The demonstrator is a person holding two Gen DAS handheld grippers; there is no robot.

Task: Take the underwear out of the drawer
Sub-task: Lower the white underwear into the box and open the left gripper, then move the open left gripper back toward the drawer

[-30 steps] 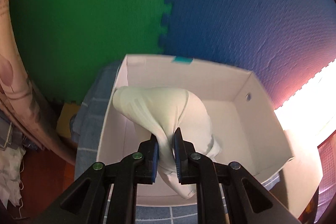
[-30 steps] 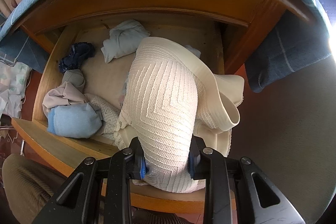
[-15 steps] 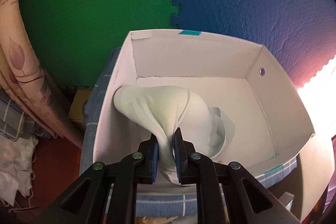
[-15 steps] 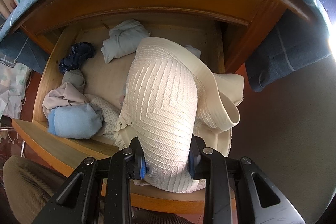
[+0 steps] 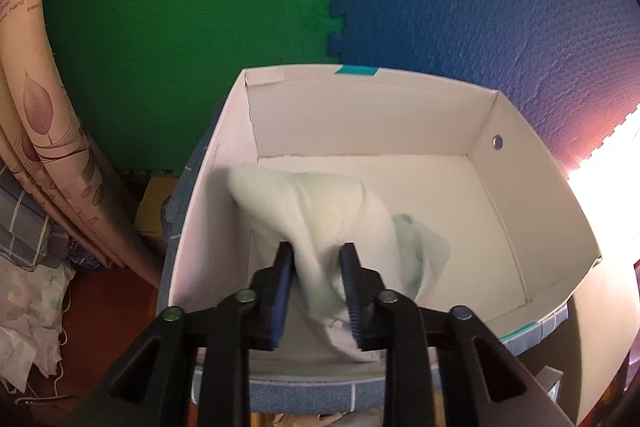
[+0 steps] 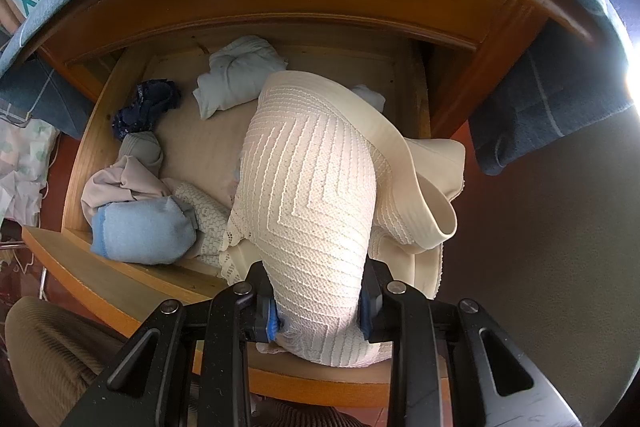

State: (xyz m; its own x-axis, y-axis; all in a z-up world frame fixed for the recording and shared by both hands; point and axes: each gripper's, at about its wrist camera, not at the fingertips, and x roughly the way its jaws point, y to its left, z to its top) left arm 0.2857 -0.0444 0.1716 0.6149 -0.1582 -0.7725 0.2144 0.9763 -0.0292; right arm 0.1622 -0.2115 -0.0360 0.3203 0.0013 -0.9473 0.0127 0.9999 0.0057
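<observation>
Cream ribbed-knit underwear (image 6: pixel 316 195) – long axis running away from me over the wooden drawer (image 6: pixel 120 279) – sits clamped in my right gripper (image 6: pixel 318 301); my left gripper (image 5: pixel 318 281) has parted jaws, pale cloth (image 5: pixel 316 211) loose between.

Motion-blurred pale garment (image 5: pixel 320 211); drawer (image 6: pixel 100 131) floor partly hidden behind cream knit underwear (image 6: pixel 316 203)

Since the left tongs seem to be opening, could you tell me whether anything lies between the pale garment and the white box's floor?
Nothing visible does. The pale mint cotton garment hangs between the left tongs over the bare white cardboard box.
</observation>
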